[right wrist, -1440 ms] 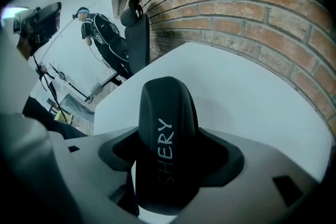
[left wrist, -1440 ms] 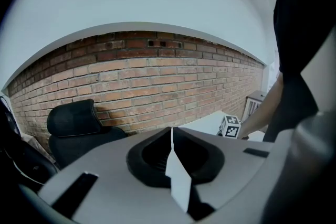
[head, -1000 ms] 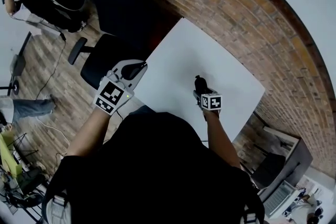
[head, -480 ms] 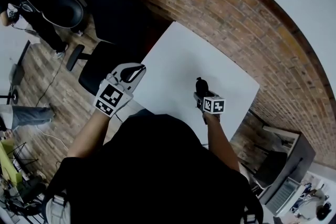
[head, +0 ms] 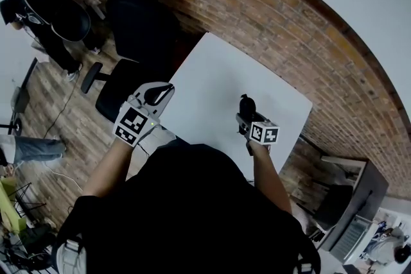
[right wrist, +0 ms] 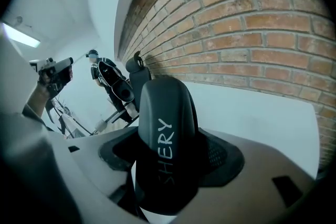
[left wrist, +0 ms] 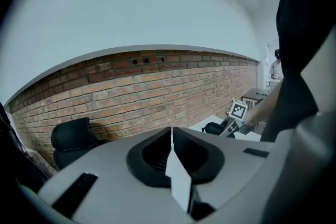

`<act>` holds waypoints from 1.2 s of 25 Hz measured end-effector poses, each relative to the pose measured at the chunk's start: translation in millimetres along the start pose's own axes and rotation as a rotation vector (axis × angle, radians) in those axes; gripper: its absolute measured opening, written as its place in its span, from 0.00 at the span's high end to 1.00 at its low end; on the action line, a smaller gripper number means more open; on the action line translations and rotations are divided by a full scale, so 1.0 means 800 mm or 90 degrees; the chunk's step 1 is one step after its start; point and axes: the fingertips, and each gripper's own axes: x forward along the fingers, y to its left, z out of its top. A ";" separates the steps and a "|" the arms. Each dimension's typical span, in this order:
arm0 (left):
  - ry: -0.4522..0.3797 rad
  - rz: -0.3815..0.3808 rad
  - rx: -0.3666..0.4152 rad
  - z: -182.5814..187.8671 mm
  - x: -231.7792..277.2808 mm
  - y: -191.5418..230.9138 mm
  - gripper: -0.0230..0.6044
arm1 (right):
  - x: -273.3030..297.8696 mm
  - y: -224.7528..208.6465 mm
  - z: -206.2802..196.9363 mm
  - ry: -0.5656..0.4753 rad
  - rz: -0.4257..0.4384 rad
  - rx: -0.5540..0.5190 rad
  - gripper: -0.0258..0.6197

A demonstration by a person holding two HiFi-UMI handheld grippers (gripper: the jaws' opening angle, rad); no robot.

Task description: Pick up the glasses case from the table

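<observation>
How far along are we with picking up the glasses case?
Grasp done: the right gripper is shut on the black glasses case, which looks clear of the white table. In hand: holding it up. The left gripper is shut and empty. Little seems left beyond holding the grip.

Two claws show: one left claw (head: 164, 92) and one right claw (head: 244, 111). There is one case (right wrist: 167, 139), one tabletop (head: 218, 74), one brick wall (head: 270, 9) and one black chair (head: 138, 16). Three people appear: the wearer (head: 186, 202), one standing bystander (head: 38, 0), and another of whom only a leg (head: 35, 145) shows.
</observation>
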 end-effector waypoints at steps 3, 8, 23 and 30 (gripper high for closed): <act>-0.006 0.003 0.003 0.003 -0.006 -0.008 0.93 | -0.014 0.012 0.007 -0.014 0.006 -0.010 0.45; -0.008 0.004 0.004 0.001 -0.017 -0.026 0.93 | -0.036 0.033 0.024 -0.044 0.025 -0.024 0.45; -0.025 0.016 0.014 0.006 -0.061 -0.066 0.93 | -0.122 0.093 0.085 -0.155 0.077 -0.040 0.46; -0.033 0.031 0.012 0.006 -0.076 -0.075 0.93 | -0.154 0.100 0.096 -0.188 0.063 -0.067 0.46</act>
